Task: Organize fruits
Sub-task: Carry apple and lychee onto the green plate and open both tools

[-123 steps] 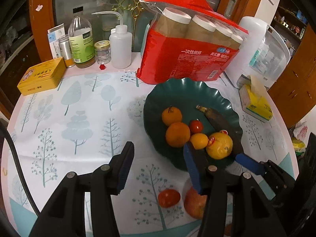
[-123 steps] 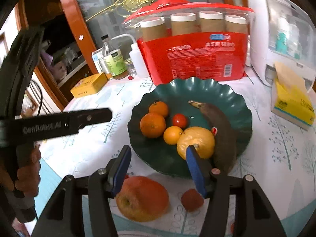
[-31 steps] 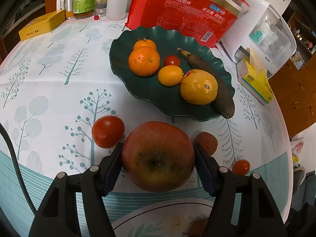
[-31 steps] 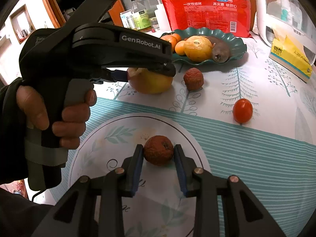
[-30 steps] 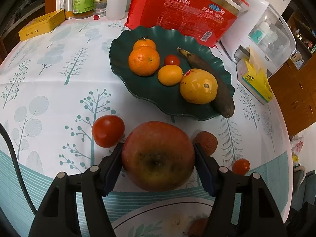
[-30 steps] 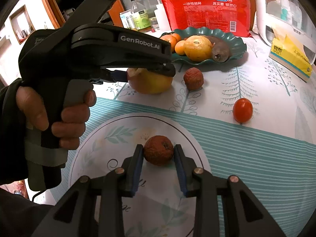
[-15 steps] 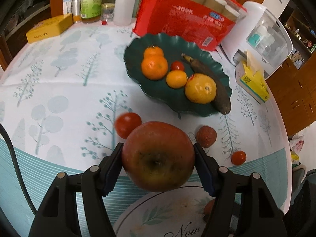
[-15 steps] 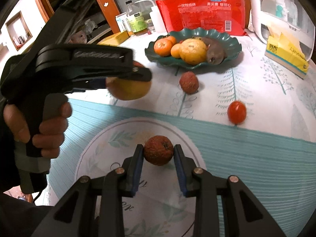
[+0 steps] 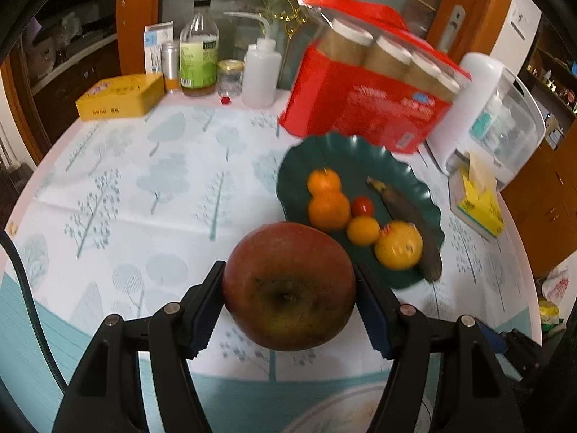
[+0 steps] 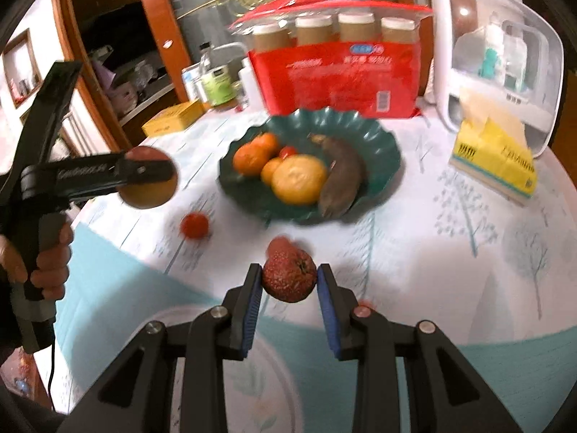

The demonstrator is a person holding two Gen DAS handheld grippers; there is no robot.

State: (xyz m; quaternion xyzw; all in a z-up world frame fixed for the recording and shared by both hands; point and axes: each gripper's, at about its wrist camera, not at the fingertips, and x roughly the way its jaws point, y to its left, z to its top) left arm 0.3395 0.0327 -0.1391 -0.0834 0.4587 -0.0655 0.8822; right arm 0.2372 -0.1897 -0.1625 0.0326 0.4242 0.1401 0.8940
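My left gripper (image 9: 288, 296) is shut on a large red apple (image 9: 288, 285) and holds it in the air, near side of the dark green fruit plate (image 9: 310, 158). The plate holds oranges (image 9: 328, 207), a small tomato (image 9: 362, 206), a yellow citrus (image 9: 398, 249) and a dark banana (image 9: 411, 231). My right gripper (image 10: 288, 281) is shut on a small rough red fruit (image 10: 289, 274), lifted above the table in front of the plate (image 10: 386, 151). The left gripper with the apple (image 10: 149, 184) shows at the left of the right wrist view. A loose tomato (image 10: 194, 225) lies on the cloth.
A red pack of paper cups (image 9: 364, 97), a white appliance (image 9: 494, 119), a yellow tissue pack (image 9: 479, 205), bottles (image 9: 198, 57) and a yellow tin (image 9: 120, 95) stand along the back. A white patterned plate (image 10: 274, 379) lies at the near edge.
Both grippers have lifted their fruit off the table and white plate. The left one with the apple has risen and swung left; the right one has moved forward toward the green plate.
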